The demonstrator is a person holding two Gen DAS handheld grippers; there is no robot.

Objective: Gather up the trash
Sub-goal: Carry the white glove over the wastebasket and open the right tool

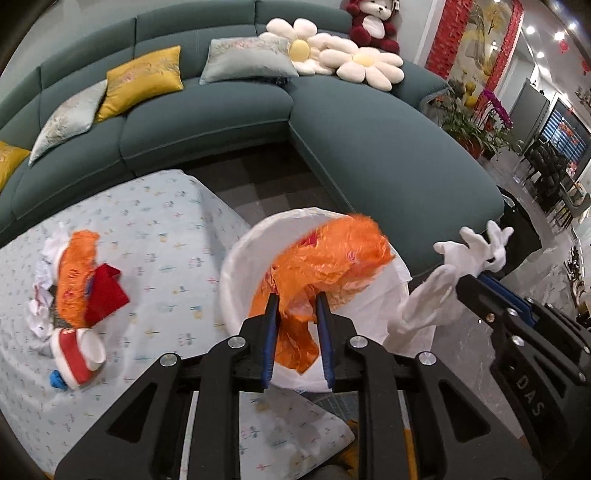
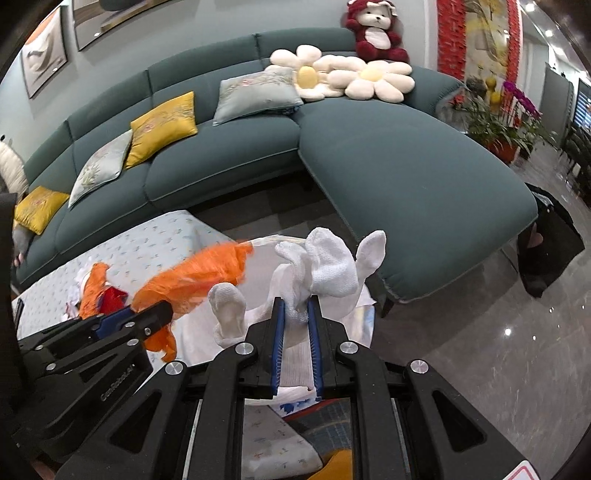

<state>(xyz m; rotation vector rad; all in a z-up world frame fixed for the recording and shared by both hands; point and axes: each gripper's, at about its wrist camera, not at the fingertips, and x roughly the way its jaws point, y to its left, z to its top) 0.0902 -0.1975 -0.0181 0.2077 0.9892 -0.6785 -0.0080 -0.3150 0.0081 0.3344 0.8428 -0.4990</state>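
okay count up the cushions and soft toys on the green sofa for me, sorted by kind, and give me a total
Yellow cushions: 2
Pale grey-blue cushions: 2
White flower cushions: 2
Red and white teddy bear: 1
Total: 7

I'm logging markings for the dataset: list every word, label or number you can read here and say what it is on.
"DAS": raised letters on the black body of the right gripper, in the left wrist view.
Raised lettering on the left gripper body, in the right wrist view: too blurred to read for certain.
Red cup on the table: white marks on its band, too small to read.
Red wall hangings: no legible characters.
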